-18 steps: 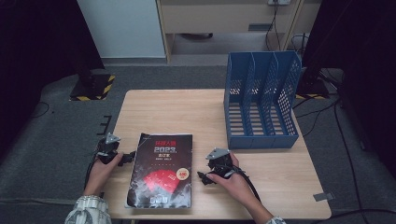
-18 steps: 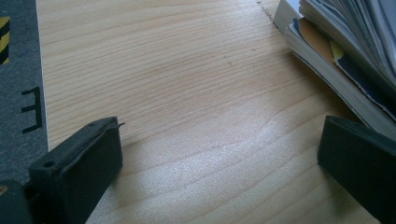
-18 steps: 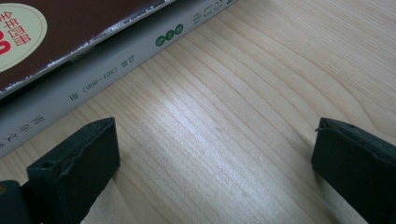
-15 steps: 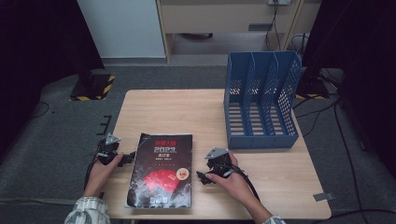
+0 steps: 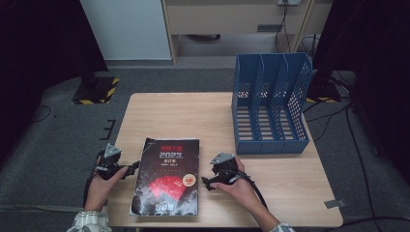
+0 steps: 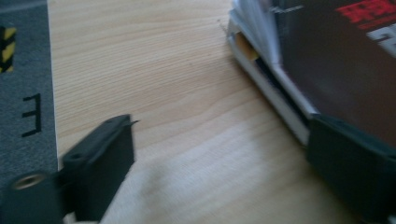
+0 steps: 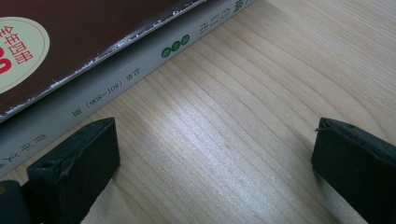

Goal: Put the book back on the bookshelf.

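High view: the wooden table carries a blue file rack at its far right corner, standing upright with its three slots open toward the top. A thick book with a dark cover and red print lies flat at the near edge, left of the middle, its lower edge reaching the table's near edge.

The left gripper sits at the near left corner, held in the person's left hand, its jaws pointing at the book's left side. In the left gripper view the jaws stand apart: one jaw rests over bare wood, the other lies against the book's page edge. The pads do not clamp the book; the gripper is released.

The right gripper sits just beside the book's right side, held in the person's right hand. In the right gripper view both jaws stand wide apart over bare wood, with the book's spine just beyond the left jaw. Nothing lies between the pads; this gripper is released.
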